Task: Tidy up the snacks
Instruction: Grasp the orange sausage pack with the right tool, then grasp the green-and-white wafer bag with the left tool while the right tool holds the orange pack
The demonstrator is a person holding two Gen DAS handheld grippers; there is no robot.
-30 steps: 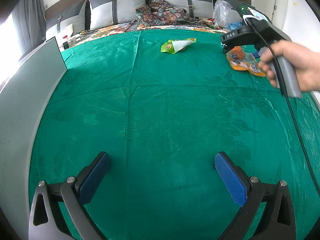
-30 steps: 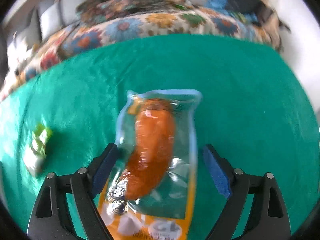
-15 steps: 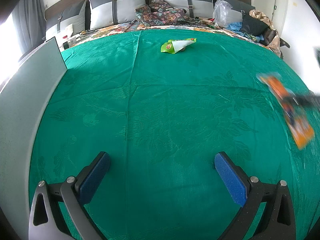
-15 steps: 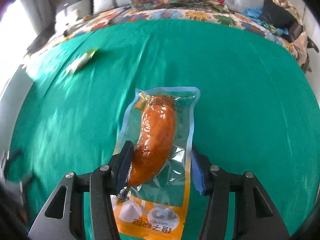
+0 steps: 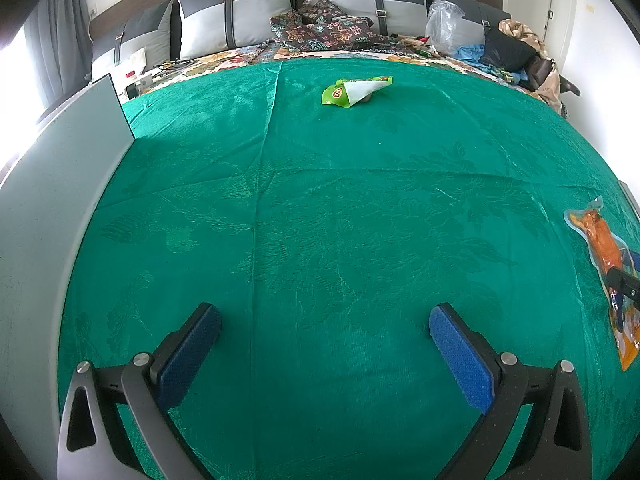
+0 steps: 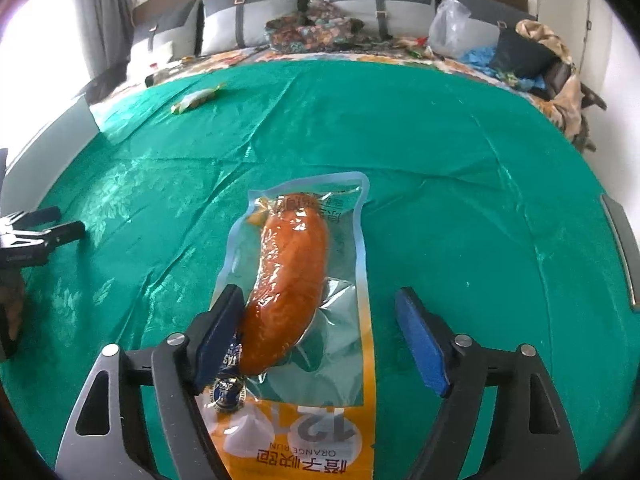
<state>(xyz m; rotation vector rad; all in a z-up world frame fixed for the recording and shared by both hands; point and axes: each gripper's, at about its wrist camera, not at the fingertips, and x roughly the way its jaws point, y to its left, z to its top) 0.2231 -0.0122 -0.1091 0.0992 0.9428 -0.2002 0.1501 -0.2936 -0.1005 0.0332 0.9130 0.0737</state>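
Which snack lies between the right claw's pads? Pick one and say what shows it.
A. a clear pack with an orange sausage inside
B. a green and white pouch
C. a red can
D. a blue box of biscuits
A: in the right wrist view the clear sausage pack lies on the green cloth between the blue pads of the right claw, whose jaws are opening; the green and white pouch lies far off near the pillows.

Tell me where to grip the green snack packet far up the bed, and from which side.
Grip the green snack packet across its wide green end, coming from above with fingers straddling its width. It lies flat on the green bedspread, tapering to a point on the right, so the broad left end gives more to pinch.
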